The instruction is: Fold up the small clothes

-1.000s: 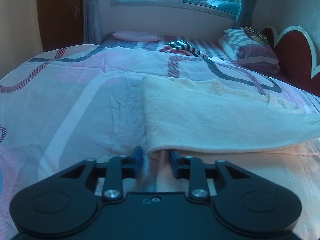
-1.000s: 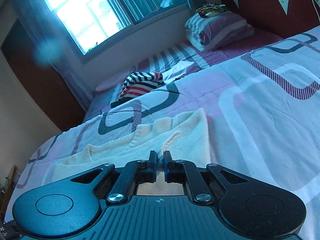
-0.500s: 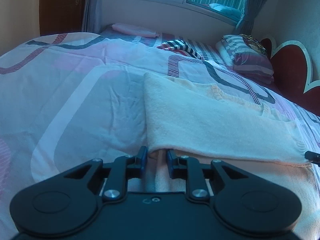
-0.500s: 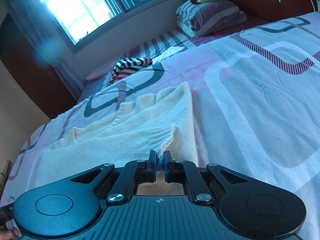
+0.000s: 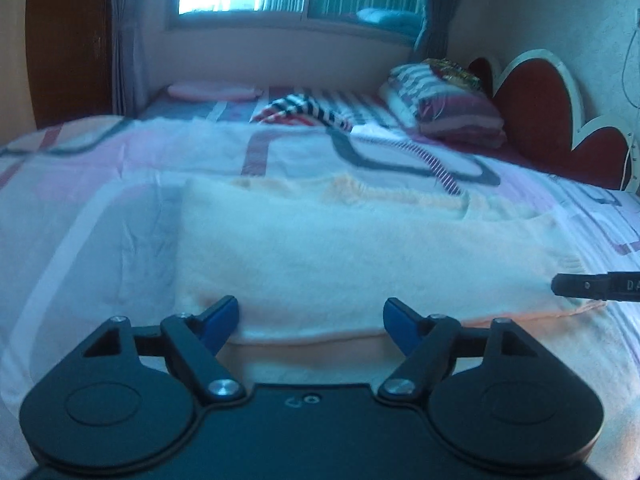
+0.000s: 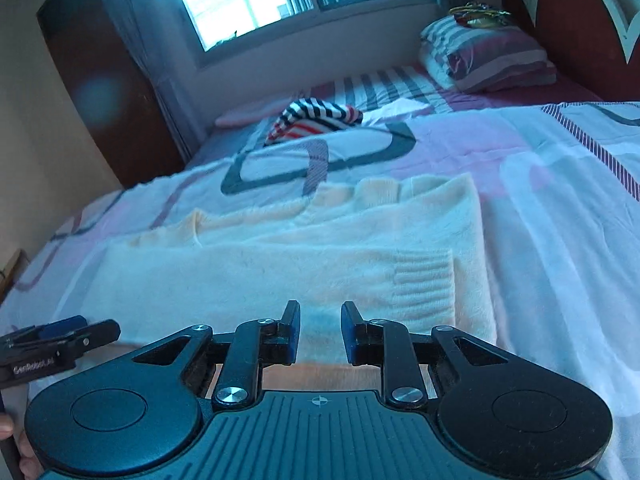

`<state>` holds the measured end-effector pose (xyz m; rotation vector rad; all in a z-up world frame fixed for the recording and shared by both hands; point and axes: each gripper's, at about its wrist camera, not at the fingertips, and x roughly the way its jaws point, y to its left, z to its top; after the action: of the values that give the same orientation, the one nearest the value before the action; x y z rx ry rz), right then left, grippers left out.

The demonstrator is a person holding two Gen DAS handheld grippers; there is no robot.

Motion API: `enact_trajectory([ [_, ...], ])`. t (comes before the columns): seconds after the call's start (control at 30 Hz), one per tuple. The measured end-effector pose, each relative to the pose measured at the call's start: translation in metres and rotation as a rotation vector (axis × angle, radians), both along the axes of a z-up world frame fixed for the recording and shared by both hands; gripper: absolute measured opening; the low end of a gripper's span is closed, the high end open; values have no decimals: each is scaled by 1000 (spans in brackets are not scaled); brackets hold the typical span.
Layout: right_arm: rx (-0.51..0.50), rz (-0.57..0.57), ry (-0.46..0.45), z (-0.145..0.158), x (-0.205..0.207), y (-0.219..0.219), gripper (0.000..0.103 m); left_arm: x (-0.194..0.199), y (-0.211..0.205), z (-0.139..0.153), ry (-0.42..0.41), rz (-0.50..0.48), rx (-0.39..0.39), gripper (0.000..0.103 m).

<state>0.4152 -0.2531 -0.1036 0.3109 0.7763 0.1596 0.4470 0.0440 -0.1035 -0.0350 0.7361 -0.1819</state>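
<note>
My left claw [image 5: 311,316] and right claw [image 6: 320,330] both gape apart, gripping nothing, over the folded cream sweater [image 5: 360,256] on the bed [image 5: 100,216].

Lettering on the left gripper [image 6: 60,340], seen at the left edge of the right wrist view: small white print on its black body reads "GenRobot.AI", or close to it, since it sits small and slanted. In the left wrist view, the right gripper [image 5: 596,286] pokes in from the right edge showing the white letters "DA", cut off by the frame.
</note>
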Motion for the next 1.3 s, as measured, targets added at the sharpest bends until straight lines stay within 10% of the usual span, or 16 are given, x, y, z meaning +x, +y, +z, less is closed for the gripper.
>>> enact_trajectory([
  [0.27, 29, -84, -29, 6, 5, -26, 15, -5, 5, 3, -32, -73, 37, 77],
  [0.63, -13, -88, -11, -12, 63, -15, 14, 109, 22, -9, 22, 30, 8, 78],
  [1.3, -16, 81, -31, -5, 69, 58, 14, 67, -40, -7, -24, -91, 76, 74],
])
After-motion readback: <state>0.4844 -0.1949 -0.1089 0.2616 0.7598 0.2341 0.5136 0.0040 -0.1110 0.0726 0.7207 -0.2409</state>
